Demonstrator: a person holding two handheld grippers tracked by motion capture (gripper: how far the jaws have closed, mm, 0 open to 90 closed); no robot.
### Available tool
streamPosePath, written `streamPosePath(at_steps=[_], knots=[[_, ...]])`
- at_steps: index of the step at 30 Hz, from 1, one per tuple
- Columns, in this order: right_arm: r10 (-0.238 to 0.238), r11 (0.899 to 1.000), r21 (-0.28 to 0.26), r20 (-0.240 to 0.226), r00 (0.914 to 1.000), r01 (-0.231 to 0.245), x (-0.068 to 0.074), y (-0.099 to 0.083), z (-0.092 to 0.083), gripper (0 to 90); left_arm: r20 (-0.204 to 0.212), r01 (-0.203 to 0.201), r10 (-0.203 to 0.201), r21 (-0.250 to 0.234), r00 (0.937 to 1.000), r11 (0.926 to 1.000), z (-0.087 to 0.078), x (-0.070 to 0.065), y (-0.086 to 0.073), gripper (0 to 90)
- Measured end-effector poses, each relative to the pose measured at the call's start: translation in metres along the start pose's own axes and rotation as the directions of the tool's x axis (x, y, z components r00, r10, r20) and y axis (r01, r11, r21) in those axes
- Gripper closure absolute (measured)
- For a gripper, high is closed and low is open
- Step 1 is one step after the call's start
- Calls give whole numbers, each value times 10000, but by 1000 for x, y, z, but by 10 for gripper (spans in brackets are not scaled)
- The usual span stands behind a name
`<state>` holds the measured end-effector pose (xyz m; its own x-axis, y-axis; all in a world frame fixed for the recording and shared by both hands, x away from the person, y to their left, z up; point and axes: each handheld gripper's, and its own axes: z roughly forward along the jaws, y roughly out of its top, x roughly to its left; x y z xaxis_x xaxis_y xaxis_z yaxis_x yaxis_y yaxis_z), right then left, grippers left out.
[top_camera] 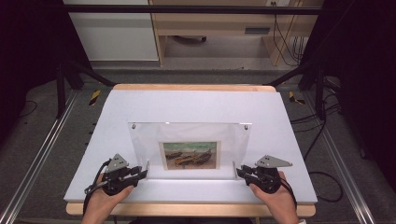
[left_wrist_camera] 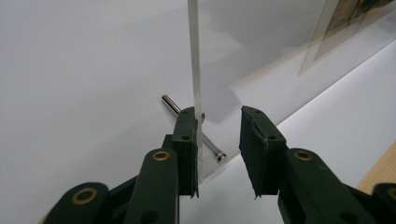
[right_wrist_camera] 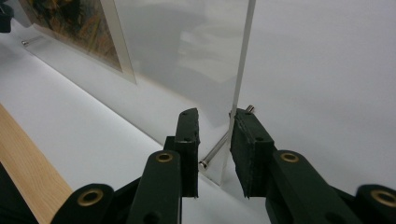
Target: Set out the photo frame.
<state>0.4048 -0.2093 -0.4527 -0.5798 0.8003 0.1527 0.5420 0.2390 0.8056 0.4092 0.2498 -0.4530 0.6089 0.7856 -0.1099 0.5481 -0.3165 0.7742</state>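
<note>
Clear acrylic picture frame (top_camera: pixel 189 147) stands upright on the white surface (top_camera: pixel 196 105), a boat print (top_camera: pixel 190 155) at its middle. At its lower left corner, the left gripper (top_camera: pixel 142 171) has released fingers (left_wrist_camera: pixel 186 140) straddling the pane edge, one pad touching it beside a metal standoff pin (left_wrist_camera: pixel 211 148). At the lower right corner, the right gripper (top_camera: pixel 240 171) sits likewise, unclenched.

We see two matte black claws, the left claw (top_camera: pixel 140 171) and the right claw (top_camera: pixel 240 171), each topped by a grey three-cornered plate, with brass-ringed pivots (screw heads dot the ribbed pads) and a black cable trailing back over our bare hands.
</note>
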Motion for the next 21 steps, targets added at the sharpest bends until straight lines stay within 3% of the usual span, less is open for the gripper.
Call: streamPosePath(at_steps=[18, 21], knots=[[-63, 10000, 6, 12, 10000, 63, 1, 0, 0, 723, -84, -108, 108, 47, 9999, 9999, 0, -1, 0, 667], [-48, 10000, -42, -18, 10000, 48, 1, 0, 0, 711, 13, -97, 97, -47, 10000, 9999, 0, -2, 0, 625]])
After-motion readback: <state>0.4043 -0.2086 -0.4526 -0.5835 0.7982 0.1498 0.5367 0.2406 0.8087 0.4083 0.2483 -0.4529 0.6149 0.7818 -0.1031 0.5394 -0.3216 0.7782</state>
